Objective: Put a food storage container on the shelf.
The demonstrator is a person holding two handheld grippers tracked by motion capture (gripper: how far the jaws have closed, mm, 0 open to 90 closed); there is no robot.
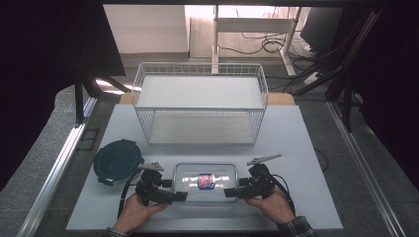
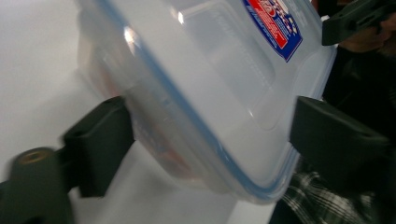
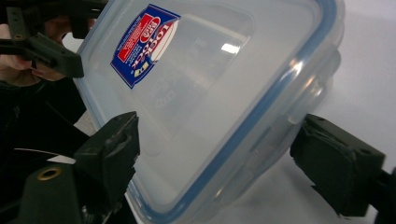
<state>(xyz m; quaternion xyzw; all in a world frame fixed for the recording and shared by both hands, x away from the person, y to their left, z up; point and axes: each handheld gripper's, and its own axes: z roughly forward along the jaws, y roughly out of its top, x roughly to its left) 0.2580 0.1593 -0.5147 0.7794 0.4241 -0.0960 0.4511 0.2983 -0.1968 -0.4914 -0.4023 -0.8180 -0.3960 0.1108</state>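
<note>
You are clamping the left tool (image 1: 181,195) and right tool (image 1: 231,192) on the lidded clear container (image 1: 205,170), so be squeezing both ends evenly while lifting level.

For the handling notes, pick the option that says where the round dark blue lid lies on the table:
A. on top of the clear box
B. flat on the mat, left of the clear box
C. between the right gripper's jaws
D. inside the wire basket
B: in the high view the round dark blue lid lies flat on the mat, left of the clear box and in front of the wire basket.
</note>
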